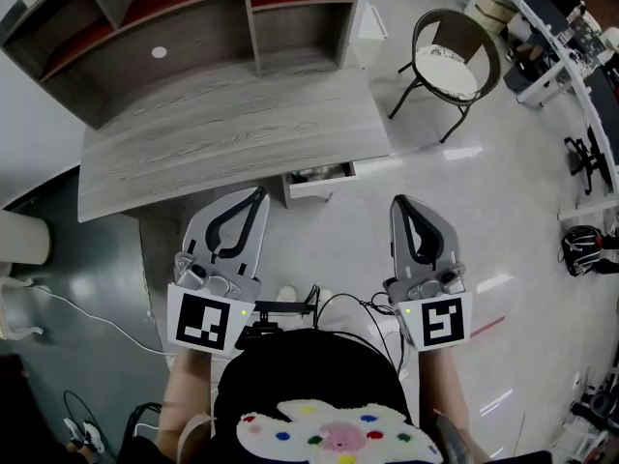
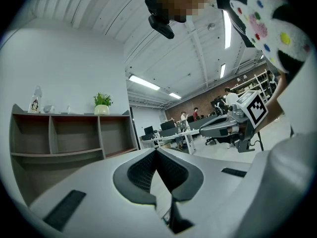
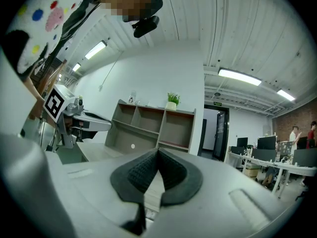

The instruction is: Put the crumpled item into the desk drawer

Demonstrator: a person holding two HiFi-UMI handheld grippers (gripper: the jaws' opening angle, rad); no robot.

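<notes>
The grey wooden desk (image 1: 232,124) stands in front of me, with its drawer (image 1: 320,180) pulled partly out under the front edge; something pale lies inside, too small to make out. I see no crumpled item on the desk top. My left gripper (image 1: 256,193) is held level just short of the desk's front edge, left of the drawer, shut and empty. My right gripper (image 1: 400,201) hovers over the floor to the right of the drawer, also shut with nothing in it. Both pairs of pads meet at the tips (image 2: 156,150) (image 3: 157,151).
Open shelves (image 1: 184,17) rise at the back of the desk, with a small white disc (image 1: 159,53) in one bay and a potted plant (image 2: 102,103) on top. A round chair (image 1: 453,64) stands at the right. A white bin (image 1: 19,238) and cable lie at left.
</notes>
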